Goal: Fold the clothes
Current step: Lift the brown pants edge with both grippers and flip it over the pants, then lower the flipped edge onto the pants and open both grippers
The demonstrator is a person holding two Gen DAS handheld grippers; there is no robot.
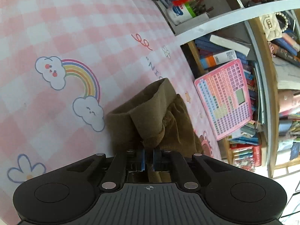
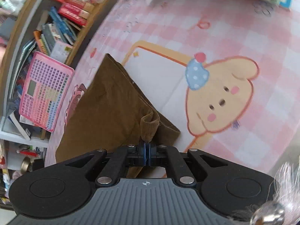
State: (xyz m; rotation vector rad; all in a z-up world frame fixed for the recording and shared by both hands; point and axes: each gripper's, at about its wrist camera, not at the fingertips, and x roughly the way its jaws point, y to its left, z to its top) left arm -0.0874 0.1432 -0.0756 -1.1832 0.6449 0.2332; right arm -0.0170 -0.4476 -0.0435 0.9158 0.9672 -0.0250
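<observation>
A brown corduroy garment (image 1: 150, 116) lies partly folded on a pink checked mat (image 1: 75, 28). My left gripper (image 1: 149, 159) is shut on a bunched edge of the garment and holds it up off the mat. In the right wrist view the same garment (image 2: 108, 103) spreads away from me over the mat (image 2: 243, 28). My right gripper (image 2: 147, 154) is shut on a ribbed edge of it, which stands up between the blue pads.
A bookshelf (image 1: 234, 56) full of books runs along the mat's edge, with a pink keyboard toy (image 1: 225, 97) leaning on it; the toy also shows in the right wrist view (image 2: 44, 91). A box of pens and bottles (image 1: 185, 9) sits on a shelf.
</observation>
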